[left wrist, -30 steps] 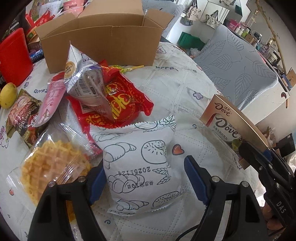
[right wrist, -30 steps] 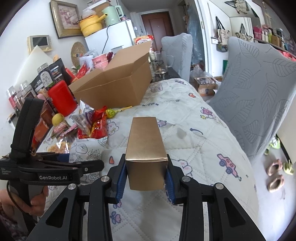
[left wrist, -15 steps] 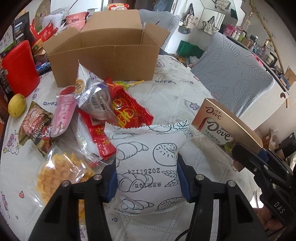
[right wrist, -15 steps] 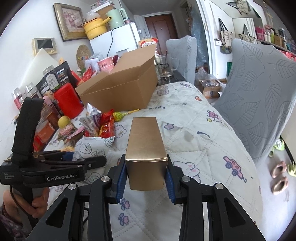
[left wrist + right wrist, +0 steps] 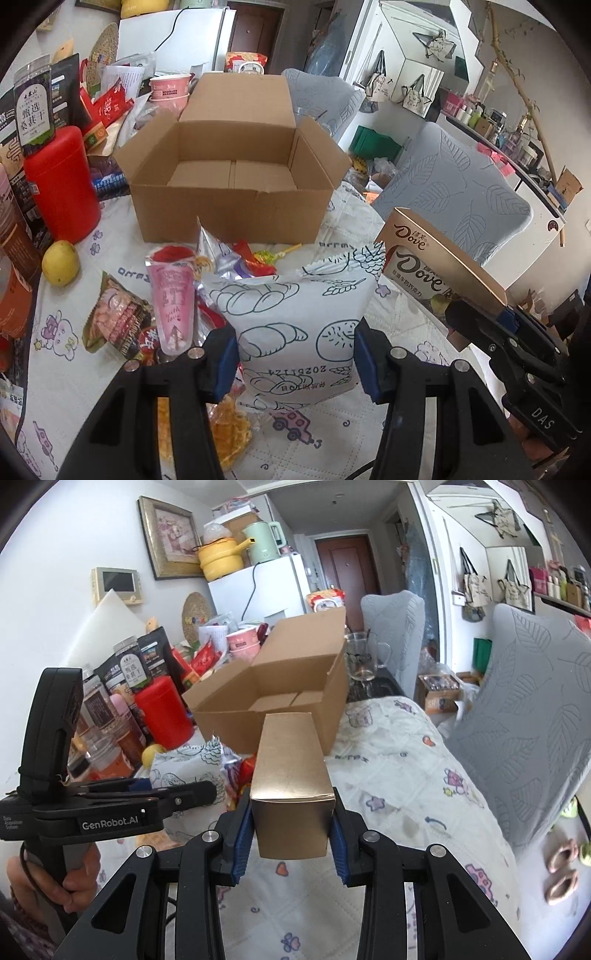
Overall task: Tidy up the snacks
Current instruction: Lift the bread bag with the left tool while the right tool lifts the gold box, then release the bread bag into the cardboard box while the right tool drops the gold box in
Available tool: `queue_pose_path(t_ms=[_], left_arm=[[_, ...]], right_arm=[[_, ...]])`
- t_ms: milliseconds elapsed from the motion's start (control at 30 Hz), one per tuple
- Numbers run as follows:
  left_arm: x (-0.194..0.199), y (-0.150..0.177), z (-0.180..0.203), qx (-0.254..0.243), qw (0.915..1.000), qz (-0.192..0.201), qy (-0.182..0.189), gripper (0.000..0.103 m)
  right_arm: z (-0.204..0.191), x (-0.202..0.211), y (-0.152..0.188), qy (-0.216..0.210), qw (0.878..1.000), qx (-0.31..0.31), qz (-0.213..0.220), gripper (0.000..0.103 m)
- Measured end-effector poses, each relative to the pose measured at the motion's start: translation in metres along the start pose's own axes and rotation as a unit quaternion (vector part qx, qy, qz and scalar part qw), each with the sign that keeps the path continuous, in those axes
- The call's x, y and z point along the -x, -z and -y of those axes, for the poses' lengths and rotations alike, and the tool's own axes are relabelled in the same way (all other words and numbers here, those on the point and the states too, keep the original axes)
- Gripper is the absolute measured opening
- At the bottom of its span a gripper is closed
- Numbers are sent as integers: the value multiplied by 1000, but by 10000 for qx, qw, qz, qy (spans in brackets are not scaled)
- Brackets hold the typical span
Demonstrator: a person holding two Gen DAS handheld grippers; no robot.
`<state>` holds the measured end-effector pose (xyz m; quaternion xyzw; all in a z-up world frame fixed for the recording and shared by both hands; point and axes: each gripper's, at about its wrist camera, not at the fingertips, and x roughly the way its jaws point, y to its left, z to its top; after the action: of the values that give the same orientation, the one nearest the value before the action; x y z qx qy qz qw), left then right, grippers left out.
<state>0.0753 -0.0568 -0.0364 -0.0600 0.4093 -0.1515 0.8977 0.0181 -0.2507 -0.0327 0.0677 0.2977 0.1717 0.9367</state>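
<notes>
My left gripper (image 5: 295,358) is shut on a white bread bag (image 5: 295,325) with line drawings and holds it lifted above the snack pile. My right gripper (image 5: 291,830) is shut on a gold Dove chocolate box (image 5: 290,764), also seen in the left wrist view (image 5: 432,262) at the right. The open, empty cardboard box (image 5: 229,184) stands ahead on the table; it also shows in the right wrist view (image 5: 280,701). Loose snacks lie before it: a pink packet (image 5: 171,295), a brown packet (image 5: 114,317), waffles in clear wrap (image 5: 229,435).
A red canister (image 5: 61,188) and a yellow fruit (image 5: 60,262) stand left of the box, with jars and packets behind. Grey leaf-patterned chairs (image 5: 454,195) stand at the table's right side. The quilted tablecloth (image 5: 388,775) covers the table.
My left gripper closed on the white bread bag and lifted it, tilting up toward the cardboard box. My right gripper with the Dove box rose and moved nearer the box.
</notes>
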Motion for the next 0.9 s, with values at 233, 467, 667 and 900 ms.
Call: queue_pose_path(t_ms=[233,467,667,900], left_arm=[[-2,-34,-16,71,9995,293,-30,53],[-13,-71,-32,118,9986,502,-111,53],[-37,-95,-49,237,9987,431,-152,53],[-61,-114,-62,283,9989,305,-214,53]], right_arm=[[-15,-16,-32,-113,9994,230,235,36],[-21,-47,-65,-161,9986,419,286,36],[-24,-79,-83,-185,9982,528,218,36],[-25,-117,-96,-120,9981,604,-3,36]])
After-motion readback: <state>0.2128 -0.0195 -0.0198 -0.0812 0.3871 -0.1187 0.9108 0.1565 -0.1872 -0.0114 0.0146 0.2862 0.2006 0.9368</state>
